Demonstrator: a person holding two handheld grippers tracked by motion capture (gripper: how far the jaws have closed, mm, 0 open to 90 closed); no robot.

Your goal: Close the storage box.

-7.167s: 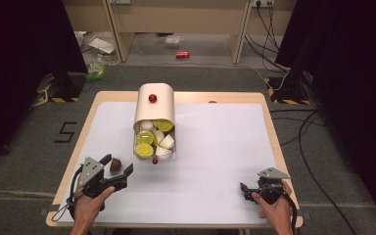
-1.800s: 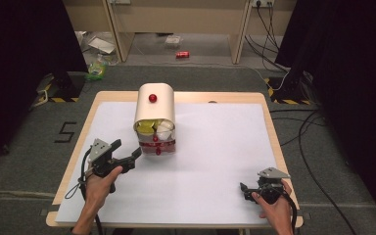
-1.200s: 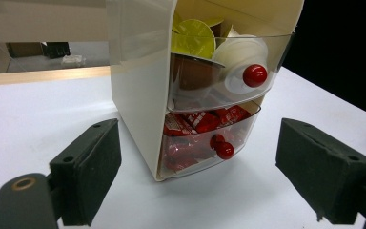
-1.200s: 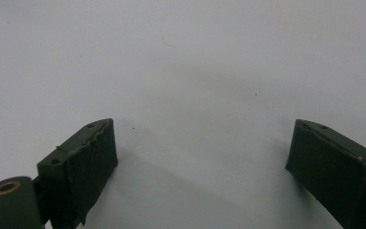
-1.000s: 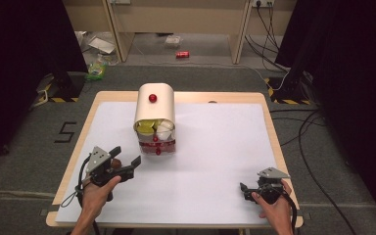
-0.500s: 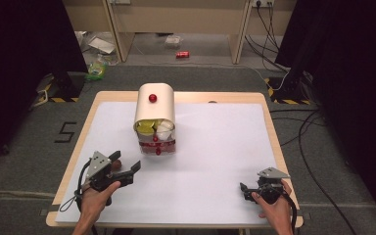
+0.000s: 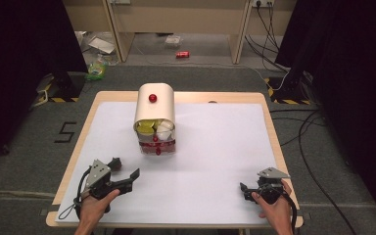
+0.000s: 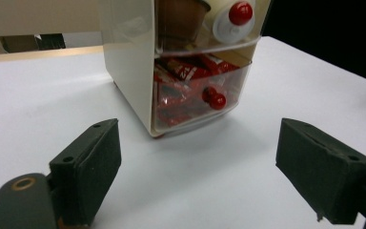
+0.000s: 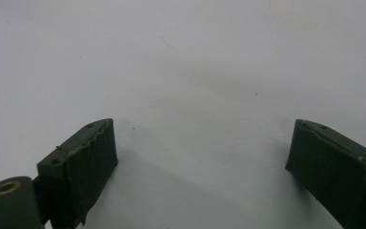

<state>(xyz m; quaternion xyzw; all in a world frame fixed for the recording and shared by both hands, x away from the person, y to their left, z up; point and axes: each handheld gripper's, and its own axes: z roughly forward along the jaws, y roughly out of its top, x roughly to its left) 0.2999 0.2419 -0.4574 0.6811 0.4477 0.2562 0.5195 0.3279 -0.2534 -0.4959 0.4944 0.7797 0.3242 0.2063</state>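
High view: cabinet (image 7: 154,117) w/ both grippers apart, empty. Left gripper (image 8: 198,176) view adds red packets (image 8: 183,90) in its lower drawer (image 8: 205,98). Right gripper (image 9: 200,167) faces bare table (image 9: 195,62).

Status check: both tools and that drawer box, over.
Left tool open, empty, short of the drawer box. Right tool open, empty, low over the table. Both drawers shut. Nothing in the way.

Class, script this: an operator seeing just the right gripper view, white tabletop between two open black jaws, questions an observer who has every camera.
Operator: What is on the table?
Observer: A cream plastic cabinet with clear drawers stands mid-table, away from the right gripper.
Operator: Where is the left gripper?
Observer: The left gripper points at the cabinet's shut bottom drawer with its round red knob, jaws open, not touching.
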